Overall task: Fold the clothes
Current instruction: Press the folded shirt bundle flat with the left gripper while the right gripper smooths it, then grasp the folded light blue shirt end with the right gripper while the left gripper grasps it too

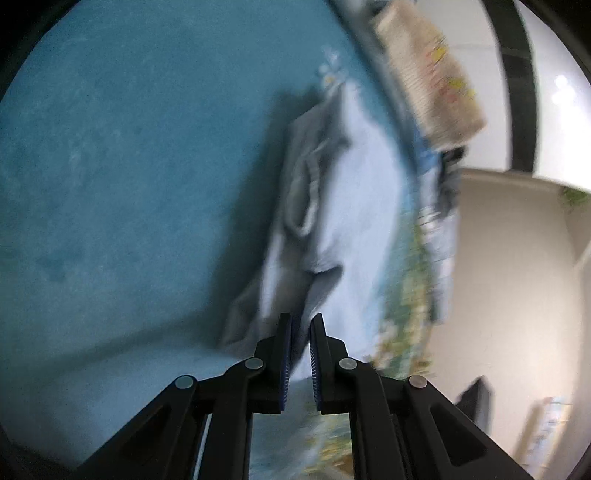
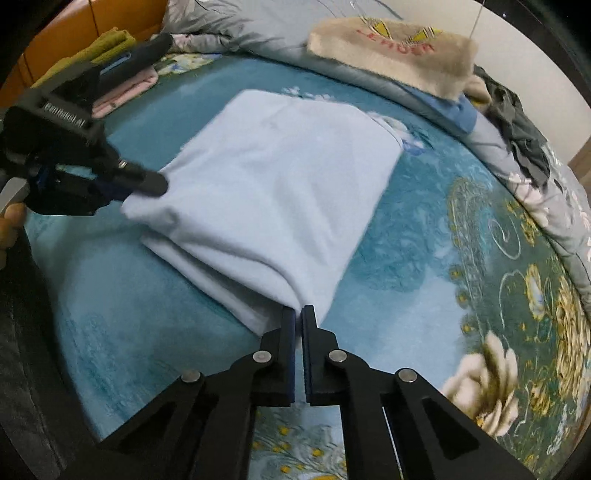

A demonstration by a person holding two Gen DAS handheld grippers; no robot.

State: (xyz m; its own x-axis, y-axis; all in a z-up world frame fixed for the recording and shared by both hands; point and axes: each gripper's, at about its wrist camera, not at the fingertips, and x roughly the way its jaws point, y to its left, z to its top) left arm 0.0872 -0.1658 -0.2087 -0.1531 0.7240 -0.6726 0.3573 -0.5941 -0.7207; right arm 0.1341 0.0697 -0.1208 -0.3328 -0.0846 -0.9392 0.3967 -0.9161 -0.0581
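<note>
While one pale blue garment (image 2: 273, 206) lies folded on the teal floral bedspread (image 2: 424, 258), two grippers pinch its near edge: the left gripper (image 2: 147, 182) at one corner, the right gripper (image 2: 299, 314) at the other, jaws narrowed on cloth. Beyond sit a beige fleece (image 2: 391, 55), a rumpled quilt (image 2: 236, 29) and stacked clothes (image 2: 110, 70).

A pale blue garment (image 2: 273, 192) of soft, matt cloth lies folded on a bed (image 2: 424, 258) covered in plush, floral-printed teal fabric. The right hand-held gripper (image 2: 299, 314) is matt black plastic with bright metal pins; a fuzzy beige textile (image 2: 391, 55) sits behind.
</note>
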